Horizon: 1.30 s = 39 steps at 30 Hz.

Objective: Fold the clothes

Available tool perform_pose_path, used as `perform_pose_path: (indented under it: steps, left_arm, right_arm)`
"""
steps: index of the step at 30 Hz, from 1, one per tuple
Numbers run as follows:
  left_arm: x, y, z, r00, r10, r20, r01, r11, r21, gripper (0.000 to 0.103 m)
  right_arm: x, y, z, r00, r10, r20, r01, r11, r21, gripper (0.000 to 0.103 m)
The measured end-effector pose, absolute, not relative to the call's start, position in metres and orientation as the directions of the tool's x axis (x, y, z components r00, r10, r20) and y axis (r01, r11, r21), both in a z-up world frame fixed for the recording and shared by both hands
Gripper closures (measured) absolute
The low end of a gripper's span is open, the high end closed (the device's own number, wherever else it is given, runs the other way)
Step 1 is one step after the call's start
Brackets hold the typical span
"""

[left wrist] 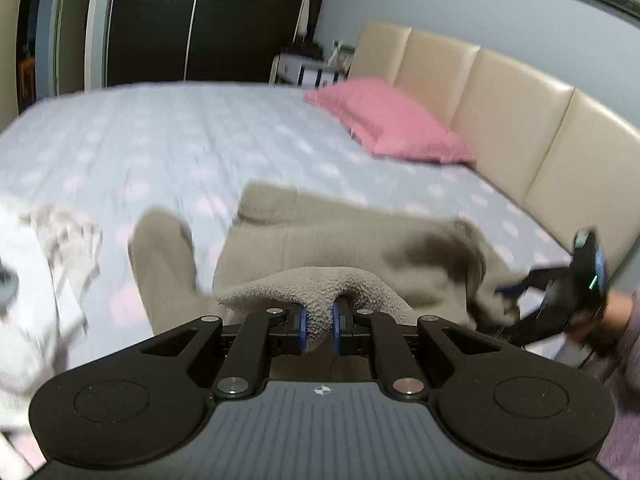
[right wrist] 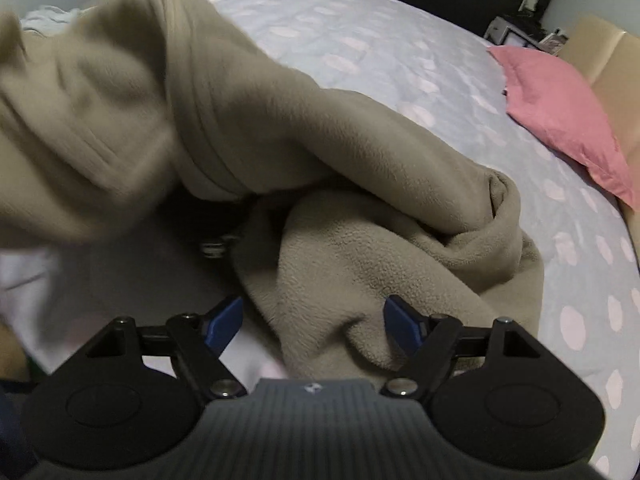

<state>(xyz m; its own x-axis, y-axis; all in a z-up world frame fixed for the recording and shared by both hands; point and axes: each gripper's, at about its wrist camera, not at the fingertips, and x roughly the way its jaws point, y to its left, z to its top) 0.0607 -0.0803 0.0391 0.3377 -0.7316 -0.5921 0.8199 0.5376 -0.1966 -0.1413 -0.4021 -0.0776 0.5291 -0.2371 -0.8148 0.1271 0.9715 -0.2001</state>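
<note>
Gripping soft, limp beige fleece [left wrist: 320,292], your left gripper [left wrist: 319,326] pinches a fold; right gripper [right wrist: 314,322] jaws gape wide over its hem on the bed [right wrist: 360,20].

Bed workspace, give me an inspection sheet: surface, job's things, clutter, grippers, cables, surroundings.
Surface: bed sheet, pale with light spots.
Job's things: beige fleece garment, crumpled and partly lifted off the sheet.
Clutter: pink pillow by the headboard; pale clothes at the left edge of the left wrist view.
Grippers: left gripper shut on a fold of the fleece; right gripper open, fleece between its fingers, pads not pressing.
Cables: nothing seen.
Surroundings: beige padded headboard, dark wardrobe, cluttered bedside stand, blurred.
</note>
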Motion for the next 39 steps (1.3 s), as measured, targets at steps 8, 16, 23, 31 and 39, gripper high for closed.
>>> perform_pose_path:
  steps: [8, 16, 23, 31, 39]
  left_arm:
    - [0.089, -0.084, 0.081, 0.452, -0.76, -0.467, 0.786, 0.587, -0.195, 0.094]
    - [0.115, -0.073, 0.094, 0.555, -0.722, -0.414, 0.723, 0.665, -0.19, 0.094]
    - [0.115, -0.059, 0.139, 0.603, -0.712, -0.36, 0.717, 0.682, -0.145, 0.095]
    - [0.098, -0.029, 0.222, 0.713, -0.663, -0.229, 0.673, 0.738, -0.04, 0.096]
    - [0.107, -0.005, 0.214, 0.793, -0.509, -0.335, 0.556, 0.829, 0.055, 0.096]
  right_arm:
    - [-0.123, -0.387, -0.085, 0.531, -0.366, -0.765, 0.132, 0.927, -0.352, 0.061]
    - [-0.131, -0.397, -0.053, 0.564, -0.526, -0.636, 0.243, 0.843, -0.481, 0.091]
    - [-0.11, -0.424, 0.028, 0.608, -0.642, -0.467, 0.363, 0.748, -0.555, 0.093]
    - [-0.053, -0.438, 0.152, 0.679, -0.691, -0.248, 0.371, 0.615, -0.696, 0.093]
    - [0.046, -0.462, 0.187, 0.709, -0.64, -0.295, 0.375, 0.698, -0.61, 0.088]
